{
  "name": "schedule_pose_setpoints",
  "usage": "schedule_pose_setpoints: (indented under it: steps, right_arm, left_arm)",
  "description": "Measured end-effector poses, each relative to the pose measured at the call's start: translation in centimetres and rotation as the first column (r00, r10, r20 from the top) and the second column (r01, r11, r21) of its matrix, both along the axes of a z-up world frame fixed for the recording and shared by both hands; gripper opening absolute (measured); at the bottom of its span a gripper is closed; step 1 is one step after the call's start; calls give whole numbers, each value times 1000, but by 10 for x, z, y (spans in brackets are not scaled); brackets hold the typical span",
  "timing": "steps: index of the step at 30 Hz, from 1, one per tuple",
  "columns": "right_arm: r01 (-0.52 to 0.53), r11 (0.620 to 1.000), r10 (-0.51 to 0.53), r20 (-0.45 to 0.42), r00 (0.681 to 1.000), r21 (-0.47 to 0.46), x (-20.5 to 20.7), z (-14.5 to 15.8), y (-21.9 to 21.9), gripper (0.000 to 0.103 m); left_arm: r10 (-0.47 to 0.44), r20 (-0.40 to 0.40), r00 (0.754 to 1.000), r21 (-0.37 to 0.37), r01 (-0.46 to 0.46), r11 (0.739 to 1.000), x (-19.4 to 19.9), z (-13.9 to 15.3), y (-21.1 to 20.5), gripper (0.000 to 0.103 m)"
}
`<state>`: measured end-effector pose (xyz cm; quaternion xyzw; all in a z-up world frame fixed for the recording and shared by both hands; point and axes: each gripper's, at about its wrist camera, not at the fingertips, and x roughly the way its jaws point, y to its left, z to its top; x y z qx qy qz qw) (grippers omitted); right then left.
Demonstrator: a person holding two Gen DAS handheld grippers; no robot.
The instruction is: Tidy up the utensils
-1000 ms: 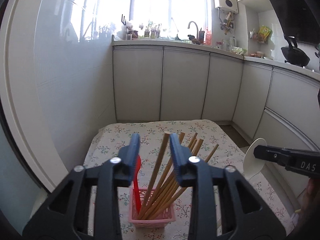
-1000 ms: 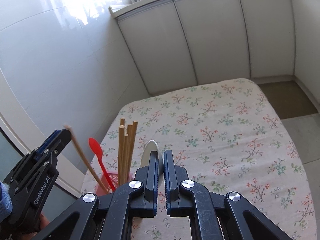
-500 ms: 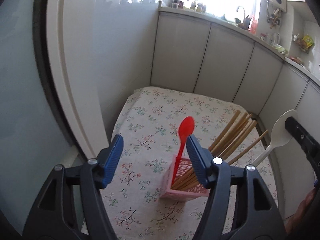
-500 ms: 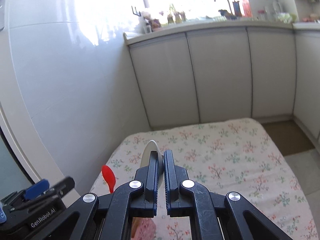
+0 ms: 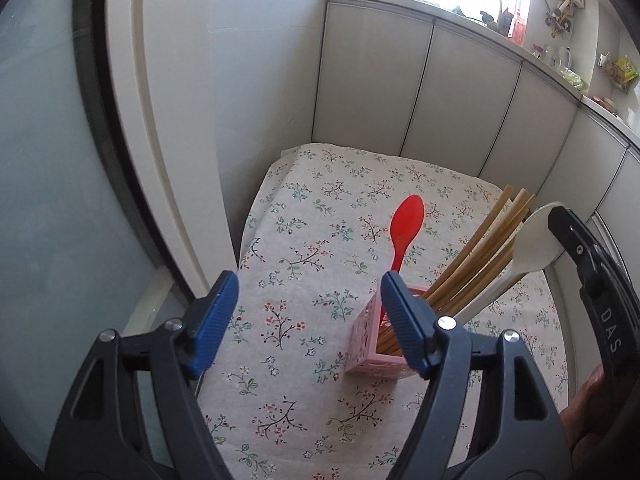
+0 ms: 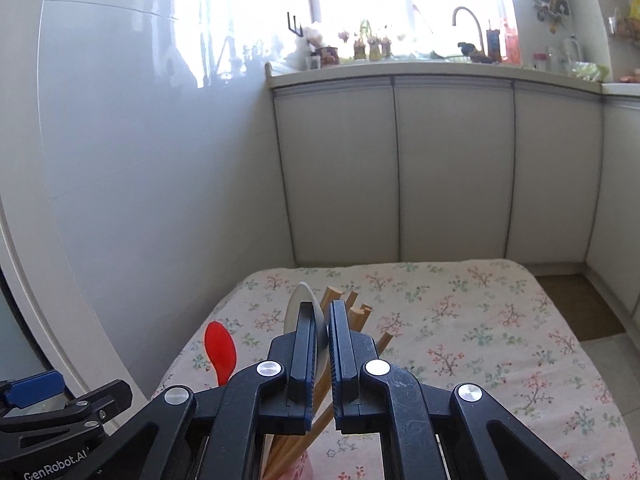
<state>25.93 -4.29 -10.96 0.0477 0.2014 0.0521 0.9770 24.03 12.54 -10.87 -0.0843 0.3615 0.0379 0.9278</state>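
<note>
A pink perforated holder (image 5: pixel 370 350) stands on the floral tablecloth (image 5: pixel 320 240). In it stand a red spoon (image 5: pixel 406 224) and several wooden chopsticks (image 5: pixel 480 256). My left gripper (image 5: pixel 308 300) is open and empty, just left of the holder. My right gripper (image 6: pixel 322 312) is shut on the bowl of a white spoon (image 5: pixel 528 248), whose handle reaches down into the holder among the chopsticks. In the right wrist view the white spoon (image 6: pixel 298 304), chopstick tips (image 6: pixel 352 308) and red spoon (image 6: pixel 220 350) show around my fingers.
A white wall panel and glass door (image 5: pixel 120 160) border the table on the left. Grey cabinet fronts (image 6: pixel 452 168) stand behind the table. The kitchen counter with a tap (image 6: pixel 468 28) runs under the window. Floor shows at the right (image 6: pixel 580 308).
My left gripper let go of a chopstick into the holder, opened and drew back to the left. My right gripper brought the white spoon over and lowered its handle into the holder.
</note>
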Motion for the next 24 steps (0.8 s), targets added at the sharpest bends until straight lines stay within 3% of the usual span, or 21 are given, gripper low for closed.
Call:
schedule_pose_setpoints:
  steps: [2, 5, 7, 9, 12, 14, 18, 24]
  right_arm:
    - [-5, 1000, 5, 9, 1000, 23, -3, 2, -6, 40]
    - [4, 999, -4, 1, 1000, 54, -12, 11, -17, 45]
    - [9, 997, -8, -19, 1000, 82, -20, 20, -28, 58]
    - [24, 995, -21, -34, 999, 95, -32, 27, -40, 83]
    - [86, 994, -83, -44, 996, 67, -54, 41, -59, 98]
    - [121, 992, -118, -70, 991, 39, -67, 48, -70, 103]
    - [185, 982, -186, -146, 972, -24, -94, 56, -94, 103]
    - [274, 959, -283, -189, 940, -74, -143, 74, -122, 103]
  left_arm:
    - [-7, -4, 1000, 1, 7, 1000, 1, 1, -1, 76]
    - [-25, -13, 1000, -5, 25, 1000, -2, 4, -3, 81]
    - [-32, -11, 999, -14, 32, 999, -5, 6, -7, 83]
    - [-35, -9, 999, -27, 35, 999, -11, 8, -13, 89]
    - [-61, -36, 998, -35, 59, 998, -19, 11, -30, 101]
    - [-84, -36, 996, -36, 83, 996, -27, 14, -42, 102]
    - [-121, -44, 992, 11, 122, 992, -44, 21, -68, 102]
    - [-153, -24, 988, 58, 154, 986, -79, 41, -93, 102]
